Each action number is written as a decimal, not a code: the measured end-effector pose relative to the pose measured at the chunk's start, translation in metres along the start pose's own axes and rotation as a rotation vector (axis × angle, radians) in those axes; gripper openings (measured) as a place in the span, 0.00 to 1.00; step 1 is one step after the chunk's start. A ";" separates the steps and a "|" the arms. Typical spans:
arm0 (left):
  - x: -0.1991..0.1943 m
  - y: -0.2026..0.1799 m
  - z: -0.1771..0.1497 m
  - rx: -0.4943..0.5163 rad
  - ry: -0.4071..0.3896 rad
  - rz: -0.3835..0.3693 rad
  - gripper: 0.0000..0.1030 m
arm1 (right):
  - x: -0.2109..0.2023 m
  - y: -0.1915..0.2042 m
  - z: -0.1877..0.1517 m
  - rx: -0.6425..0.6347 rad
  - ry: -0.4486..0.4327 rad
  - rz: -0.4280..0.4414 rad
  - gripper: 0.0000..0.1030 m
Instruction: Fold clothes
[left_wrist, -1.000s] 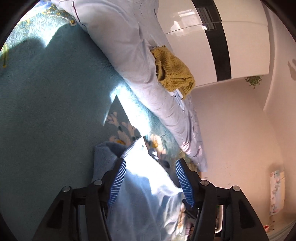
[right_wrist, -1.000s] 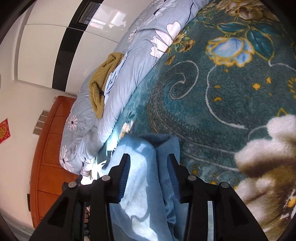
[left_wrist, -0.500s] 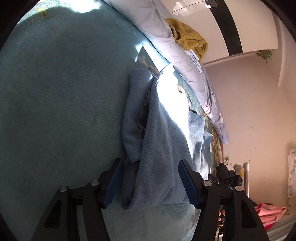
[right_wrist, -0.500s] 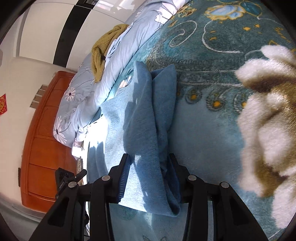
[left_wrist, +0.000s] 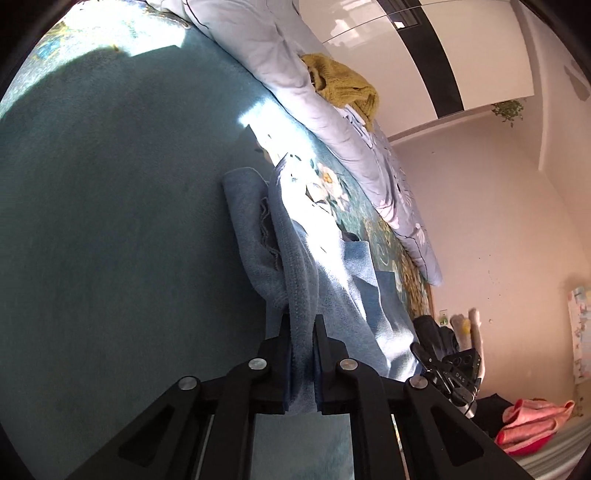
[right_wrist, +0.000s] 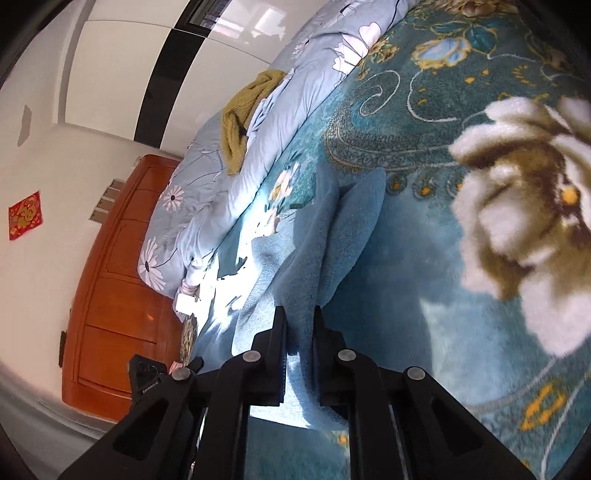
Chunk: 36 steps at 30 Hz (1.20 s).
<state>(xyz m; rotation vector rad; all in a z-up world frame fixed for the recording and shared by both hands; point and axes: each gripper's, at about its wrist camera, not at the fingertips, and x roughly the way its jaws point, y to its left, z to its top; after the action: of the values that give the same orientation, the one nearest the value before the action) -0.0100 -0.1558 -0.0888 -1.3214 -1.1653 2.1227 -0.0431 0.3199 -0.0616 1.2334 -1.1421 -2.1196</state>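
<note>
Blue garment (left_wrist: 325, 280) lies bunched on the teal flowered blanket (left_wrist: 110, 221) — left gripper (left_wrist: 301, 328) pinches one edge of it, right gripper (right_wrist: 298, 325) pinches another. Beyond, a mustard sweater (right_wrist: 243, 118) sits on the pale quilt (right_wrist: 306, 74).

Both fingers (left_wrist: 286, 332) hide the blue garment's (left_wrist: 325, 280) pinched edge.

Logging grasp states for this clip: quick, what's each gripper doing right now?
Left gripper: shut on the blue garment.
Right gripper: shut on the same blue garment.
</note>
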 end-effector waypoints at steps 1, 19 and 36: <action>-0.005 0.003 -0.012 -0.006 0.005 -0.006 0.09 | -0.008 -0.002 -0.009 -0.002 0.002 0.001 0.11; -0.011 -0.021 0.007 0.149 -0.081 0.225 0.09 | -0.019 -0.029 -0.019 -0.005 -0.013 -0.083 0.15; 0.093 -0.063 0.060 0.439 0.008 0.378 0.47 | 0.033 0.001 0.058 -0.215 0.024 -0.267 0.33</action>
<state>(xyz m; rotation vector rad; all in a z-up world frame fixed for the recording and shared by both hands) -0.1139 -0.0828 -0.0764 -1.4108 -0.4194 2.4406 -0.1104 0.3218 -0.0623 1.3659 -0.7487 -2.3410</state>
